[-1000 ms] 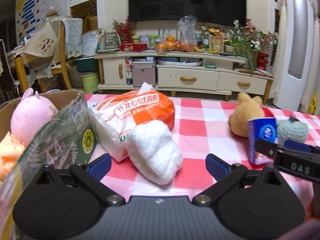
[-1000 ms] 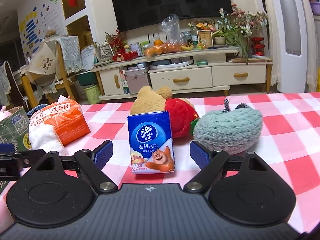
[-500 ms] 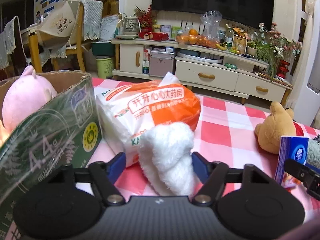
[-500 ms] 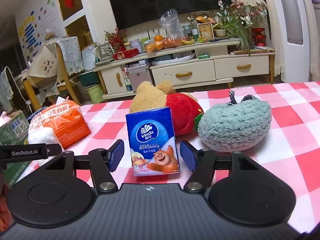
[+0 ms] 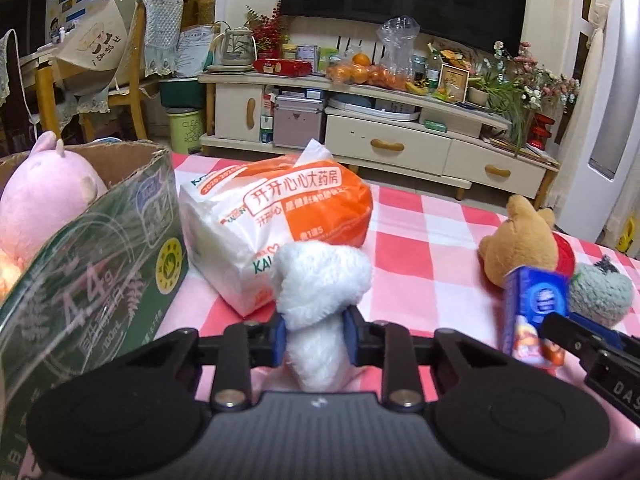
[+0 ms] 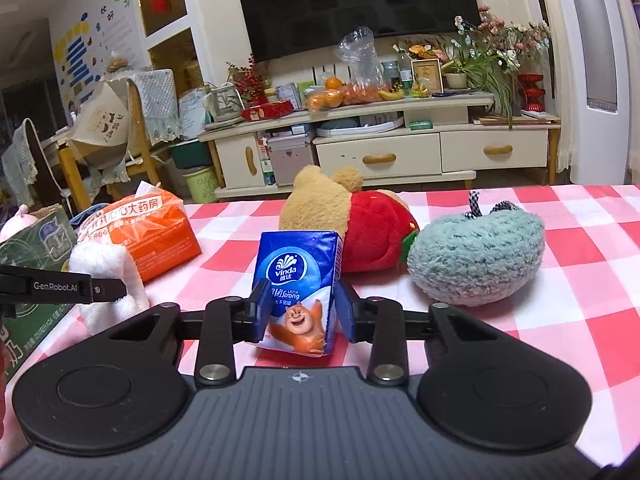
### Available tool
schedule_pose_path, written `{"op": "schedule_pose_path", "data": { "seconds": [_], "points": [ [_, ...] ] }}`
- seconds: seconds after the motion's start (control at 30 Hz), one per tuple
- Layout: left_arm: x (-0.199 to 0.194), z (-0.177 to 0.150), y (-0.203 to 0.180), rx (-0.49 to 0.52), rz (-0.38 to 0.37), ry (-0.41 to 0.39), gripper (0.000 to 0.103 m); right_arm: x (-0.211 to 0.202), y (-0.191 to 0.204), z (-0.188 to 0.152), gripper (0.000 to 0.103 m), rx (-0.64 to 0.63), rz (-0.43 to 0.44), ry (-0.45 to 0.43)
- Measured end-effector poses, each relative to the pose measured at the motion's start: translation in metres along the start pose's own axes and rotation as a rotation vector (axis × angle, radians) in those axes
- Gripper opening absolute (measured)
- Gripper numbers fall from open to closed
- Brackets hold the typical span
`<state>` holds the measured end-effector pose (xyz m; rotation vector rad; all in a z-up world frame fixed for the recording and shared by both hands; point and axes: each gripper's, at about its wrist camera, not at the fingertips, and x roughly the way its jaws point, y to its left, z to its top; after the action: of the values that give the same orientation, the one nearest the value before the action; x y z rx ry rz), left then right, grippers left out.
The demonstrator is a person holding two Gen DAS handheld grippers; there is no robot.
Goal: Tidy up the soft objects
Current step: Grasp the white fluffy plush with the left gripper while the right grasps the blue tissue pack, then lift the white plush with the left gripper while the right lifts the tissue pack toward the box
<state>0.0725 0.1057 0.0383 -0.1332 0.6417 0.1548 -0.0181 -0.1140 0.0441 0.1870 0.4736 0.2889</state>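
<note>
left gripper (image 5: 314,335) pinches white plush (image 5: 320,280) | right gripper (image 6: 301,310) pinches tissue pack (image 6: 298,276) | lift straight up, keep squeeze light, clear carton (image 5: 100,264) rim left of left gripper

A dark TV (image 6: 352,4) is mounted on the pale far wall above a cream cabinet (image 6: 384,152) with drawers, its top crowded with fruit and flowers (image 6: 500,40). A wooden chair (image 5: 120,76) draped in cloth is seen left, and a white appliance (image 6: 600,72) right.
</note>
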Motion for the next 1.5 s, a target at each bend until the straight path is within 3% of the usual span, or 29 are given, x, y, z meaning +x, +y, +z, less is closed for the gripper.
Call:
{"op": "schedule_pose_path", "data": {
  "seconds": [0.07,0.3,0.43,0.5,0.53,0.57,0.6,0.63,0.9,0.97,1.03,1.33,1.5],
  "points": [
    [-0.005,-0.002,0.000,0.009,-0.012,0.002,0.026,-0.002,-0.002,0.000,0.034,0.001,0.001,0.002],
    [-0.024,-0.006,0.001,0.033,-0.050,-0.015,0.025,-0.008,-0.009,-0.003,0.030,0.027,0.001,0.012],
    [-0.038,-0.004,0.004,0.031,-0.077,-0.027,0.025,-0.011,-0.010,-0.005,0.031,0.035,-0.009,0.015],
    [-0.044,-0.004,0.005,0.037,-0.086,-0.035,0.025,-0.010,-0.007,-0.005,0.037,0.019,-0.030,0.023],
    [-0.046,-0.003,0.006,0.038,-0.091,-0.035,0.025,-0.009,-0.005,-0.005,0.047,0.010,-0.032,0.028],
    [-0.048,-0.004,0.007,0.036,-0.094,-0.035,0.025,-0.008,-0.004,-0.004,0.080,0.010,-0.025,0.037],
    [-0.050,-0.003,0.007,0.033,-0.096,-0.034,0.025,-0.004,-0.004,-0.003,0.096,0.020,-0.026,0.048],
    [-0.051,-0.002,0.008,0.033,-0.097,-0.035,0.025,-0.001,-0.004,-0.001,0.102,0.030,-0.031,0.055],
    [-0.057,-0.002,0.008,0.044,-0.112,-0.037,0.025,0.024,0.000,0.010,0.100,0.010,-0.103,0.067],
    [-0.060,-0.001,0.009,0.044,-0.117,-0.042,0.025,0.032,0.004,0.007,0.080,-0.003,-0.133,0.080],
    [-0.064,0.000,0.011,0.051,-0.112,-0.056,0.025,0.036,0.007,0.006,0.067,-0.006,-0.151,0.094],
    [-0.082,0.004,0.019,0.059,-0.102,-0.101,0.025,0.013,0.016,-0.005,0.066,-0.070,-0.159,0.070],
    [-0.094,0.004,0.022,0.075,-0.085,-0.126,0.025,-0.008,0.015,-0.013,0.066,-0.038,-0.151,0.070]
  ]
}}
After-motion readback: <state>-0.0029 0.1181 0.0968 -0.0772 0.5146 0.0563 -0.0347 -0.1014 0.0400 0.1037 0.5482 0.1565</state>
